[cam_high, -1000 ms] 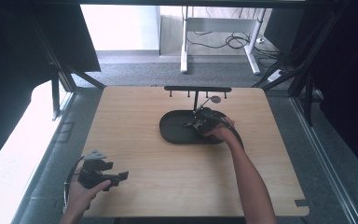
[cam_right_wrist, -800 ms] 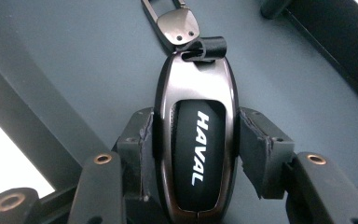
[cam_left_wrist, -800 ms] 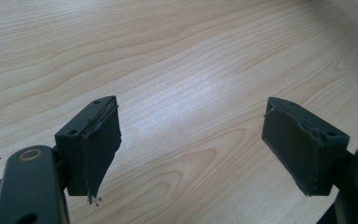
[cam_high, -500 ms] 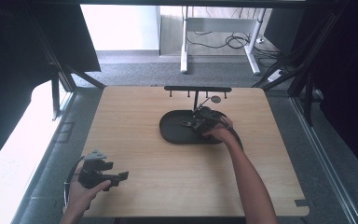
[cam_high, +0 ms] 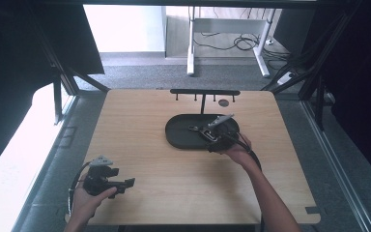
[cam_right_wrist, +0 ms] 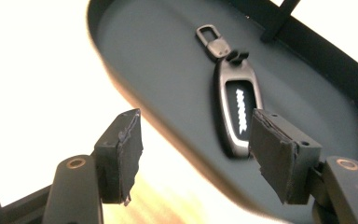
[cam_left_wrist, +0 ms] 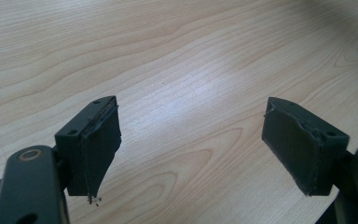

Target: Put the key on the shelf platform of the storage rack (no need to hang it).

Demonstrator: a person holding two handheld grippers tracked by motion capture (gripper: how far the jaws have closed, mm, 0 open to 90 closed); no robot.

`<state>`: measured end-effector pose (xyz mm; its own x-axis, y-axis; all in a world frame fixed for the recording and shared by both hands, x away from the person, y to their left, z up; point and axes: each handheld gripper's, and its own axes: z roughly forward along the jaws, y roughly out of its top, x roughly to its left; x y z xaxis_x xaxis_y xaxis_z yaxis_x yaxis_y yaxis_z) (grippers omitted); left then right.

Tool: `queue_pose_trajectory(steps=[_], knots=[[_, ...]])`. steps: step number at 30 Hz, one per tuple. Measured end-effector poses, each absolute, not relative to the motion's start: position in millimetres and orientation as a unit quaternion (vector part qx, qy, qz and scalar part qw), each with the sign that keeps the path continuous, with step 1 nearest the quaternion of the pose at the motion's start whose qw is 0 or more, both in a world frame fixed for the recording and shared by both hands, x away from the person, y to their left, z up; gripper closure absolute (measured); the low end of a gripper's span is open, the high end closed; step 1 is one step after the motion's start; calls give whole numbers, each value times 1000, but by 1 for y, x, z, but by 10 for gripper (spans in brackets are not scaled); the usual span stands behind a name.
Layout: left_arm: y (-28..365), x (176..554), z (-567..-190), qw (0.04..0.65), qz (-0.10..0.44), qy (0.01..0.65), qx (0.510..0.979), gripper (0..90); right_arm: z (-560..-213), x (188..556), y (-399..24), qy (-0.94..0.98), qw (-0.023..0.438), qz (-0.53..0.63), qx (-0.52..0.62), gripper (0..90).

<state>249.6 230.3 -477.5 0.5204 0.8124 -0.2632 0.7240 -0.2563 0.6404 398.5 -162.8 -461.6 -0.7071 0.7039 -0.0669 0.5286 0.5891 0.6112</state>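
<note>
A dark key fob (cam_right_wrist: 237, 109) with a metal clasp lies flat in the black oval tray (cam_right_wrist: 158, 60). My right gripper (cam_right_wrist: 193, 126) hovers over the tray's near rim, tilted toward the fob. Its jaws have just been opening and nothing is between them. In the high view the right gripper (cam_high: 204, 131) is over the tray (cam_high: 181, 137), right of its middle. My left gripper (cam_high: 128, 182) rests near the table's front left, pointing right. In its own view the left gripper (cam_left_wrist: 191, 149) is open over bare wood.
A black stand (cam_high: 204, 93) with a row of small hooks rises behind the tray. A small round mark (cam_high: 223, 102) lies on the table beside it. Light wooden tabletop (cam_high: 149, 164) stretches between the two hands. Dark frame bars flank the table.
My right gripper has drawn back from the tray's middle toward its near rim and lifted a little, and its jaws have opened. The left hand has stayed in place.
</note>
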Motion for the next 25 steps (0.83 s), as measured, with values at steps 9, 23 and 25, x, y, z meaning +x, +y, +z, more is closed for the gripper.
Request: queue_pose_trajectory(steps=[9,23,25], knots=[[226,249,-478,367,60,483,793,197,-467,352,-188,869,146,316,352,333],[219,254,-489,353,53,477,803,197,-498,308,-219,853,134,335,376,347],[215,255,-491,349,57,475,806,197,-497,305,-219,856,133,339,368,341]])
